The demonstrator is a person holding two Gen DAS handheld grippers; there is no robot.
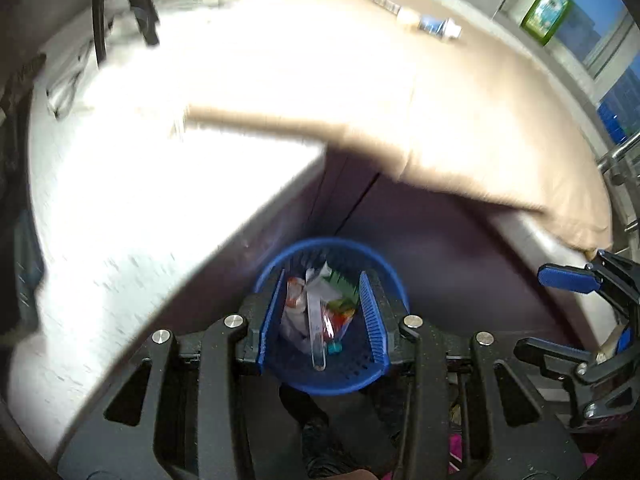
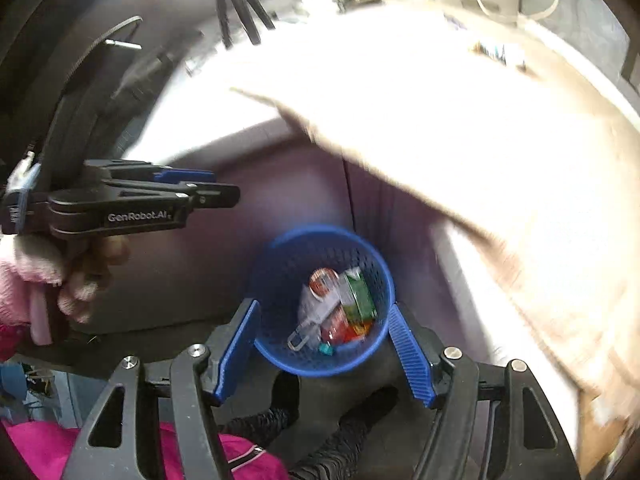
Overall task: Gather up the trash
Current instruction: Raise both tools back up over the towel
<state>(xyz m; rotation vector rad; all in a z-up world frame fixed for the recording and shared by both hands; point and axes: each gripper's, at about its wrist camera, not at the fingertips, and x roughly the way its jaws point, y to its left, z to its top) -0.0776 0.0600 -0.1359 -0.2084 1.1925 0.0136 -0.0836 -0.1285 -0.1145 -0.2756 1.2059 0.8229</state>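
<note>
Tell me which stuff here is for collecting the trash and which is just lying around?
For the job:
- round blue plastic mesh bin on the floor
- crumpled wrappers inside it
- left tongs and right tongs, both open and empty

Just lying about:
- green plastic bottle by the window
- blue-and-white tube on the beige tabletop

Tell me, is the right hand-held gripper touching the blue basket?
Apart. The right wrist view shows the right hand-held gripper open, empty, above the blue basket on the floor.

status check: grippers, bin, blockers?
Left gripper and right gripper open, empty, above blue bin. Wrappers inside. Nothing blocking.
</note>
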